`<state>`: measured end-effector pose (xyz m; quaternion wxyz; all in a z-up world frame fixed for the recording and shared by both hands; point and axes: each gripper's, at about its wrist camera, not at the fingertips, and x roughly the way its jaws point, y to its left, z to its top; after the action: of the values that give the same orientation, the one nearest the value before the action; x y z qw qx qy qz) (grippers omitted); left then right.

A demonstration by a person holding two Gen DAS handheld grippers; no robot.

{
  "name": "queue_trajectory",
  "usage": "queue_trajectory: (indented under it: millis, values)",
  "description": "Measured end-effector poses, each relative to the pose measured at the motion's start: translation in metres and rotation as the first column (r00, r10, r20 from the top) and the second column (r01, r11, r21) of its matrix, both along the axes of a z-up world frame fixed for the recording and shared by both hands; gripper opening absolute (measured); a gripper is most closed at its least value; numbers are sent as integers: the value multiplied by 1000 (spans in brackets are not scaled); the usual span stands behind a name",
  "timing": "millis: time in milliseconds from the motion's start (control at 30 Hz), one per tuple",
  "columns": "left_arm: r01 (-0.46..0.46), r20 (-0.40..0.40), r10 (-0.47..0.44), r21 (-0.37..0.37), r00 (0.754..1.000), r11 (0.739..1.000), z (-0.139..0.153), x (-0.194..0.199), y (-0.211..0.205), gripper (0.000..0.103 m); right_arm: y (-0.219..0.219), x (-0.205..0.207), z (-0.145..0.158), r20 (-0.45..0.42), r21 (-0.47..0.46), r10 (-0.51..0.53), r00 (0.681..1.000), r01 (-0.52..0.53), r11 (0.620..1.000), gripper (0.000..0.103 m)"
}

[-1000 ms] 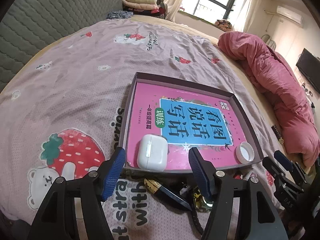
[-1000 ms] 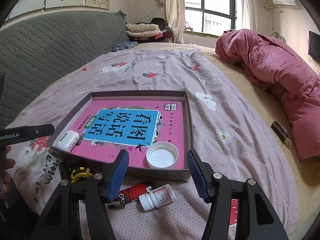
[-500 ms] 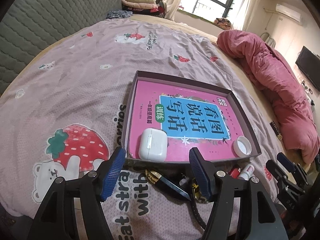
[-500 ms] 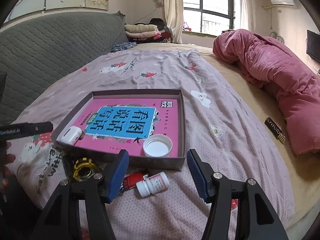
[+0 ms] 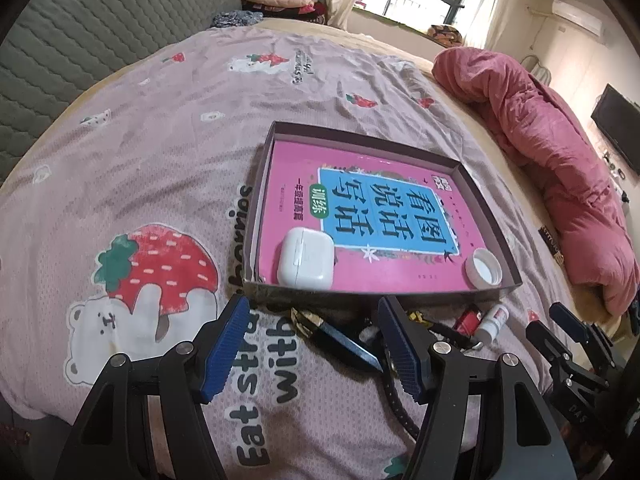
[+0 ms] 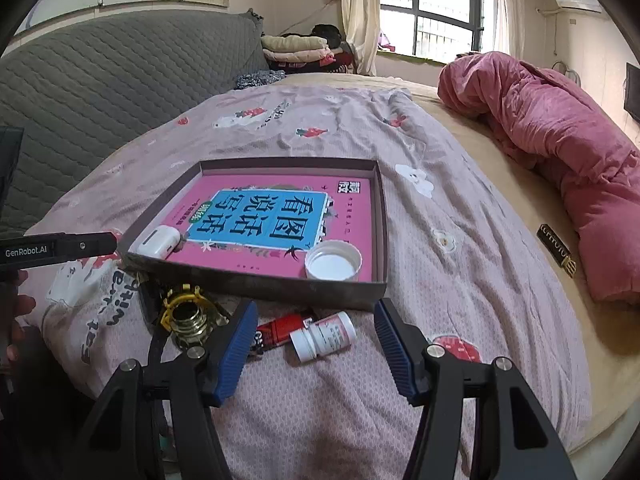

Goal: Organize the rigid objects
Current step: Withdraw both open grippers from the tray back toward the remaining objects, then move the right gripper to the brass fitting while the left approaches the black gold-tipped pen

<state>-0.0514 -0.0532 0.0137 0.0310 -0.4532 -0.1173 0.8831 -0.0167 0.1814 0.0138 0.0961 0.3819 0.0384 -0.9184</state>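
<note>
Mid-sort: some bits are in the tray (image 6: 256, 286), others w/ me on the bed. Both tongs are spread, pinching nothing. My right tongs (image 6: 316, 344) hover over the pill bottle (image 6: 324, 336), lying on its side just in front of the tray, red lighter (image 6: 280, 330) beside it. Next I'd drop onto the bottle & clamp its body. Left tongs (image 5: 312, 344) sit above a dark knife (image 5: 340, 340). Tray holds a pink book (image 5: 380, 216), w/ earbud case (image 5: 306, 258) & white cap (image 5: 483, 267) on it.
</note>
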Motion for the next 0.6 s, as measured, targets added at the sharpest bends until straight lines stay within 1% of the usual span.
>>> queue_trajectory:
  millis: [300,433,600]
  values:
    - [37,33,-37,-9,999,999,-6,7,10,69,-4,4,2,-2,8,18,1000,-18,1000,60]
    - [43,56,-42,-9,998,999,-11,10,12,69,-12,9,4,-15,12,50,999,-50,999,60]
    - [46,91,-45,-8,995,999,-18,11,13,69,-32,14,3,-15,29,126,992,-126,992,60]
